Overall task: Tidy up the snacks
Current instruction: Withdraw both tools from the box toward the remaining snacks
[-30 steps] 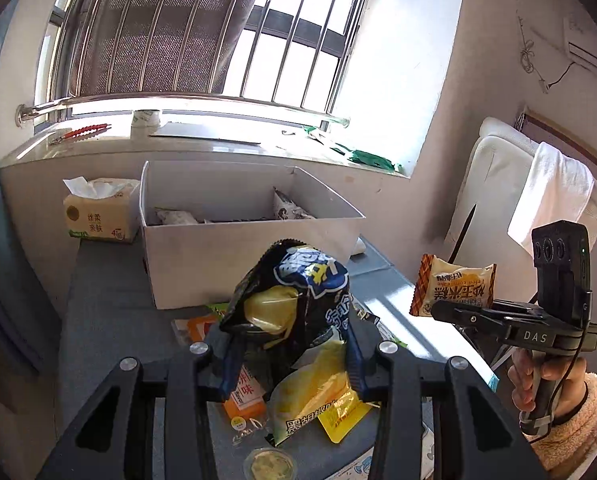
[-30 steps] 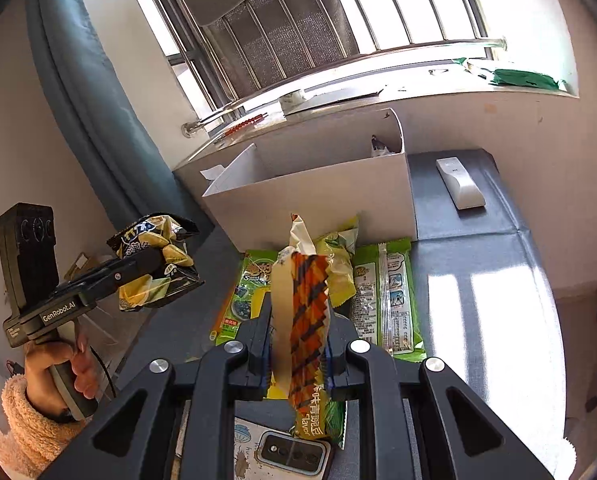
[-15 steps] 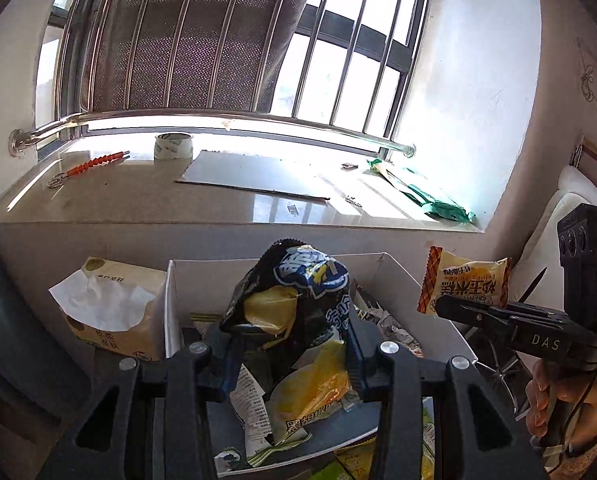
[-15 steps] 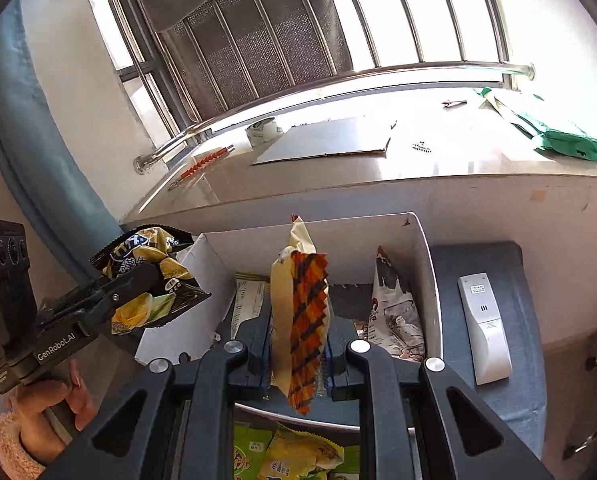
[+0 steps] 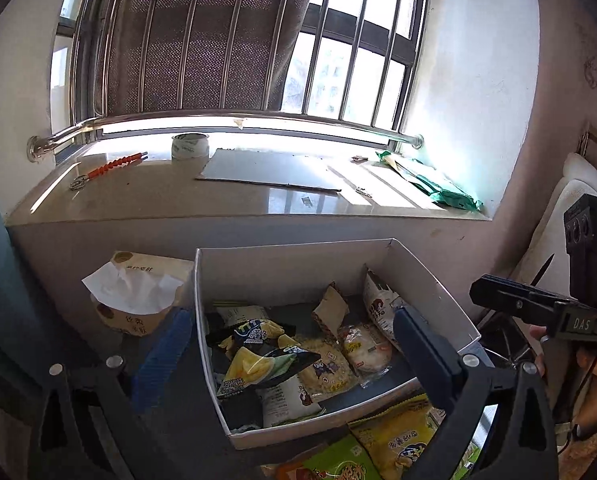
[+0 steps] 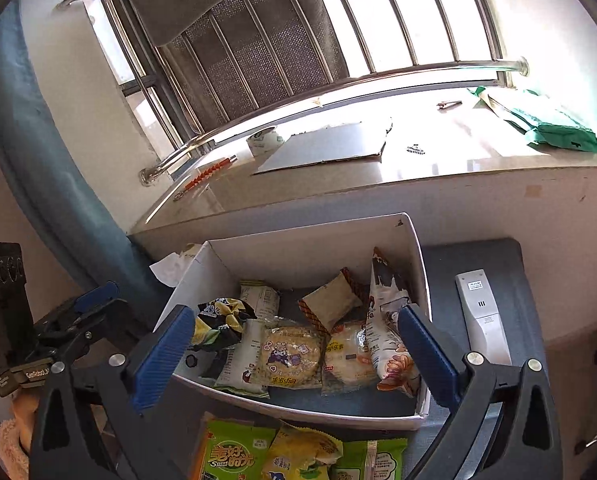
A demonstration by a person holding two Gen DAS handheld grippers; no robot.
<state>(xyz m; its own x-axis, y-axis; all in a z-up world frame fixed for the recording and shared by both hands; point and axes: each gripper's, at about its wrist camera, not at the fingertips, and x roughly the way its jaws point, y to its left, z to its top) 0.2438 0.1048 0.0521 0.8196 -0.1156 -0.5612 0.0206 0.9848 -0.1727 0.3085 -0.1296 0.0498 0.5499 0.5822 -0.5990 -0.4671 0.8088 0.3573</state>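
A white cardboard box holds several snack packets. The black-and-yellow chip bag lies at its left side. The small orange-edged packet lies near the back. My left gripper is open and empty above the box. My right gripper is open and empty above the box. More green and yellow packets lie in front of the box.
A tissue box stands left of the white box. A white remote lies on the grey surface to its right. The window sill behind holds a tape roll, a flat board and a green bag.
Both grippers opened over the box. The chip bag dropped from the left gripper and the orange-edged packet dropped from the right; both now lie in the box.
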